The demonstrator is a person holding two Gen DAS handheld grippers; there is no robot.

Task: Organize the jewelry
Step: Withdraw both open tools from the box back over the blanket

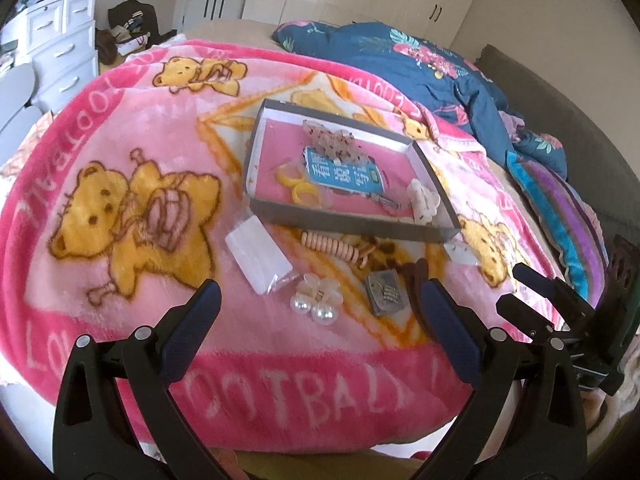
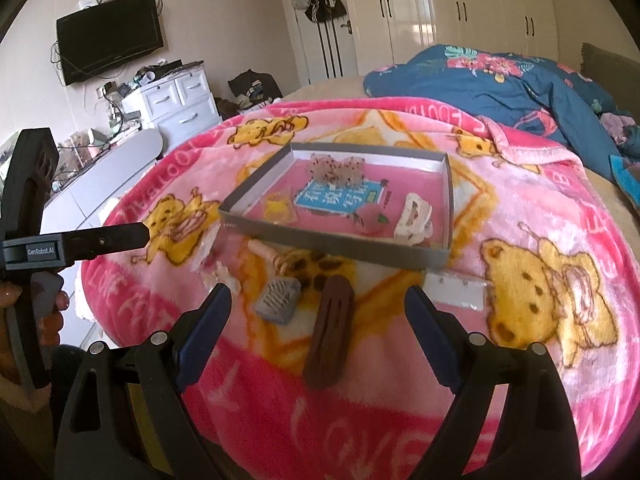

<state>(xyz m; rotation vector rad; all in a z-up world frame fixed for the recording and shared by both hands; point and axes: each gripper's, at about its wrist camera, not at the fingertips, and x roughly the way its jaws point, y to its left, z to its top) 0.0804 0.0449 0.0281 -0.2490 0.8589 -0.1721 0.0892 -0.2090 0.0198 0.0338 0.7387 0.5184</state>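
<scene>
Both claws gape wide and empty over the pink bear-print blanket (image 1: pixel 132 128): left claw (image 1: pixel 320 300) above the pearl hair clip (image 1: pixel 316 300), right claw (image 2: pixel 320 304) around the brown ridged hair clip (image 2: pixel 330 332), not touching it; the grey shallow cardboard tray (image 2: pixel 332 246) lies farther off.

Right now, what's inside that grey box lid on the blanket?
Inside the grey box lid: a blue booklet, a beaded hair clip lying on it, yellow rings, a cream hair claw. The booklet hides whatever lies beneath.
</scene>
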